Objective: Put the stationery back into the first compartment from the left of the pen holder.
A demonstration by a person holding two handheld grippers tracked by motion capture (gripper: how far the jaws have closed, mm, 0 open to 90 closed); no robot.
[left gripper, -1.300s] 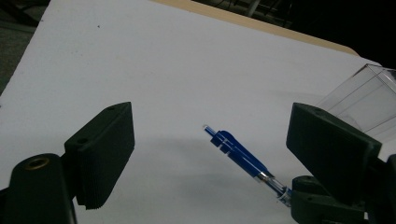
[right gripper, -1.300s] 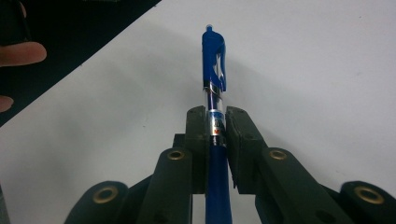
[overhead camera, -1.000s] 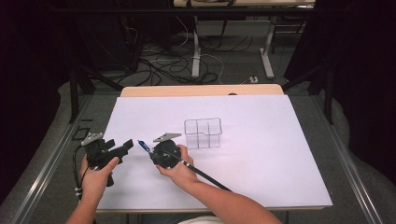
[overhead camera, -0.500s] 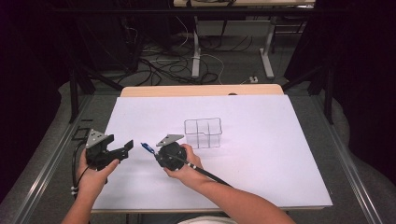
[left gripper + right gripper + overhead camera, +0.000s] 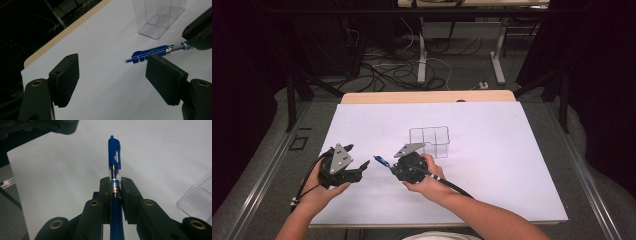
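My right gripper point(image 5: 392, 167) is shut on a blue click pen point(image 5: 381, 161), held level above the white sheet with its clip end pointing left. In the right gripper view the pads point(image 5: 106, 192) clamp the pen point(image 5: 114, 150) at its clear barrel. My left gripper point(image 5: 362, 172) faces it from the left, jaws apart. In the left gripper view the pen point(image 5: 152, 51) hangs just ahead of the right pad point(image 5: 165, 77), untouched. The left gripper point(image 5: 115, 75) has just been closing its jaws, with nothing between them.
A clear plastic divided box point(image 5: 429, 140) stands on the white sheet point(image 5: 512, 150) just beyond the right hand; it also appears as the clear box point(image 5: 160, 17) and clear box point(image 5: 197, 200). The wooden table edge point(image 5: 427, 96) runs along the far side. Cables lie on the floor behind.
Both hands have shifted a little to the right with the pen still clamped in the right gripper. The left jaws stand somewhat narrower than before.
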